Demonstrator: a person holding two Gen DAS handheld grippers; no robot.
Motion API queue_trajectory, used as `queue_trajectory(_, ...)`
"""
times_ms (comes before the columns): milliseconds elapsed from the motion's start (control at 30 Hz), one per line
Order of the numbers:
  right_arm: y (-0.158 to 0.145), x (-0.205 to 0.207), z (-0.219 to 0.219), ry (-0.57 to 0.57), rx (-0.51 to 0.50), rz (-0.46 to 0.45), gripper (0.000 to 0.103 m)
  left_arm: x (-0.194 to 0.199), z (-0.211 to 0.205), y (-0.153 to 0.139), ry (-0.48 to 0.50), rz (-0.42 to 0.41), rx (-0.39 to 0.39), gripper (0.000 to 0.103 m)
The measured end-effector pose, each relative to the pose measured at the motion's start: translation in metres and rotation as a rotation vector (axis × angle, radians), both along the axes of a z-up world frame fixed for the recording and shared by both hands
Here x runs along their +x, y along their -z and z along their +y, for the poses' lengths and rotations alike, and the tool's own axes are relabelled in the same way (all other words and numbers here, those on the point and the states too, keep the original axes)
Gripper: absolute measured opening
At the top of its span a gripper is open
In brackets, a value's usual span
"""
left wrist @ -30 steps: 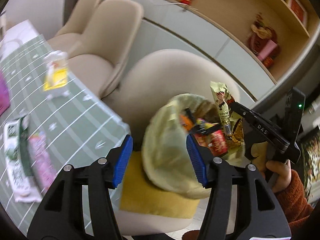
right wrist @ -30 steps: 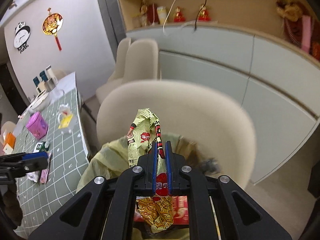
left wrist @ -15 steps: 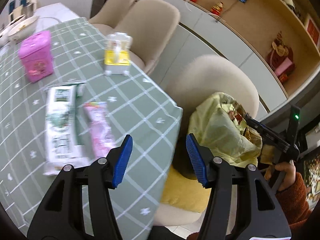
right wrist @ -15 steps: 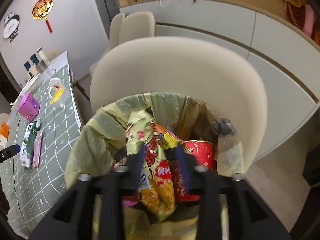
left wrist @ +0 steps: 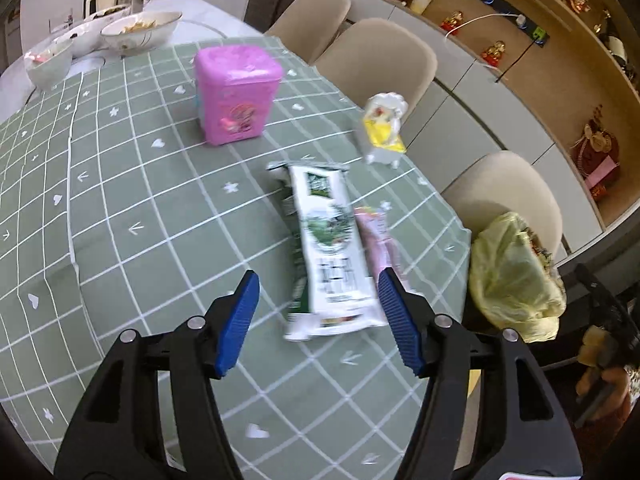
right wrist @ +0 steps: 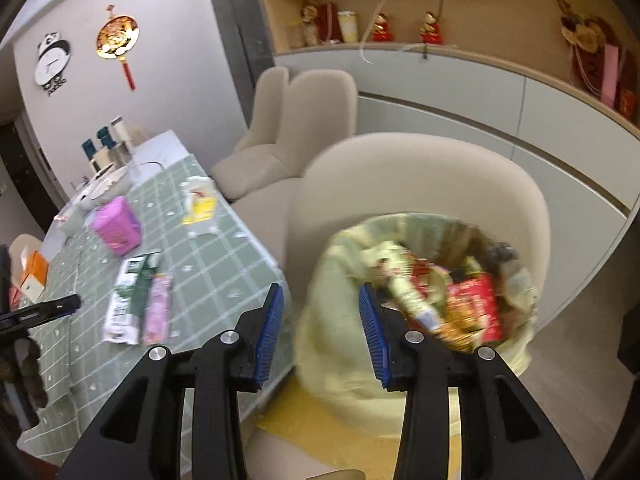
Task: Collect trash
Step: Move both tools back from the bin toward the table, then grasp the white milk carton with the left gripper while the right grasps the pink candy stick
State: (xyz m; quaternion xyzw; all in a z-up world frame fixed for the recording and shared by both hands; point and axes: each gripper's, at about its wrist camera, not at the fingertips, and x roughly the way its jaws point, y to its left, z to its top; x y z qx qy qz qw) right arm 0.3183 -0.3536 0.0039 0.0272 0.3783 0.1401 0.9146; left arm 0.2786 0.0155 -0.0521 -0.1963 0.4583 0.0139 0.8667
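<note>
Green-checked tabletop [left wrist: 120,208] now fills the view: left gripper [left wrist: 316,312], spread wider, nears the white wrapper [left wrist: 332,256]; right gripper [right wrist: 320,332], emptied, gapes beside the trash bag [right wrist: 400,280].

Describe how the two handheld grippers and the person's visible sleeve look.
Both the left gripper and the right gripper have black plastic arms with triangular cut-outs, silver rivets at the joints, and ribbed blue pads on the fingers. In the left wrist view, the hand carrying the right gripper shows a fuzzy rust-coloured sleeve. No cables show.
</note>
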Motion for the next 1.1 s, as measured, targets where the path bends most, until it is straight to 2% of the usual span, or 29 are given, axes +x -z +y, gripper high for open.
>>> queue_trajectory(100, -0.005, -0.015, 0.022, -0.004, 0.035, -0.015, 0.038, 0.008, 0.001, 0.008, 0.035, 0.001, 0.003, 0.059)
queue_trajectory(267, -0.009, -0.031, 0.050, -0.032, 0.010, -0.008, 0.038, 0.040, -0.010, 0.021, 0.052, 0.004, 0.030, 0.059)
queue_trajectory(400, -0.008, -0.042, 0.058, -0.047, -0.032, -0.008, 0.038, 0.063, -0.022, 0.030, 0.044, 0.024, 0.082, 0.059)
queue_trajectory(500, -0.007, -0.047, 0.055, -0.041, -0.025, 0.003, 0.038, 0.076, -0.031, 0.036, 0.047, 0.037, 0.137, 0.059)
queue_trajectory(533, -0.005, -0.048, 0.052, -0.039, -0.020, 0.007, 0.038, 0.080, -0.035, 0.039, 0.049, 0.050, 0.176, 0.059)
queue_trajectory(633, -0.001, -0.048, 0.050, -0.038, -0.002, 0.029, 0.038, 0.086, -0.037, 0.049, 0.050, 0.094, 0.223, 0.059)
queue_trajectory(700, 0.003, -0.049, 0.052, -0.040, 0.009, 0.036, 0.038, 0.084, -0.036, 0.052, 0.057, 0.115, 0.211, 0.057)
queue_trajectory(733, 0.004, -0.049, 0.054, -0.044, 0.017, 0.038, 0.039, 0.081, -0.034, 0.051, 0.071, 0.111, 0.201, 0.050)
queue_trajectory(767, 0.005, -0.048, 0.056, -0.048, 0.025, 0.039, 0.044, 0.078, -0.033, 0.050, 0.081, 0.107, 0.201, 0.048)
queue_trajectory(867, 0.011, -0.043, 0.068, -0.077, 0.051, 0.060, 0.053, 0.064, -0.025, 0.049, 0.114, 0.107, 0.192, 0.046)
queue_trajectory(1100, 0.039, -0.034, 0.124, -0.188, 0.012, 0.141, 0.054, 0.026, 0.013, 0.043, 0.075, 0.128, 0.159, 0.046)
